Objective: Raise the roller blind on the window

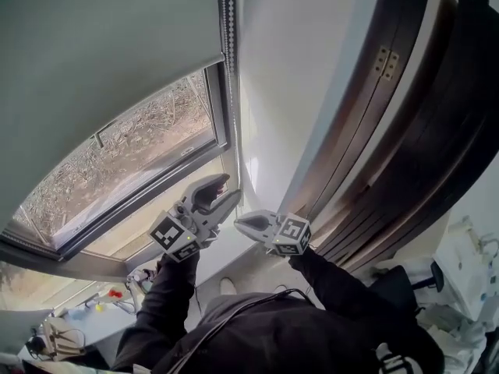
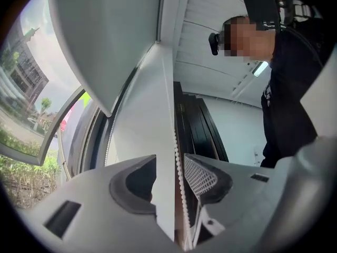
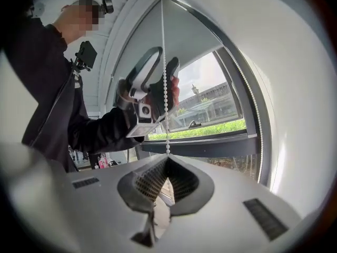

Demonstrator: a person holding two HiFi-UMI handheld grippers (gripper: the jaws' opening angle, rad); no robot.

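Note:
The grey roller blind [image 1: 101, 45] covers the upper part of the window, and its white bead chain [image 1: 230, 22] hangs down the window's right side. My left gripper [image 1: 231, 187] is open, with the chain [image 2: 179, 167] running between its jaws [image 2: 170, 159], close to the right pad. A little lower and to the right, my right gripper [image 1: 240, 222] is shut on the chain. In the right gripper view the beads [image 3: 165, 78] run taut from the closed pads [image 3: 167, 158] up past the left gripper [image 3: 162, 67] toward the blind [image 3: 184, 41].
The window frame [image 1: 140, 201] shows dry grass outside under the blind. A white wall reveal [image 1: 288, 92] stands right of the chain, then dark wooden panels [image 1: 405, 131]. A cluttered table [image 1: 86, 318] lies at the lower left.

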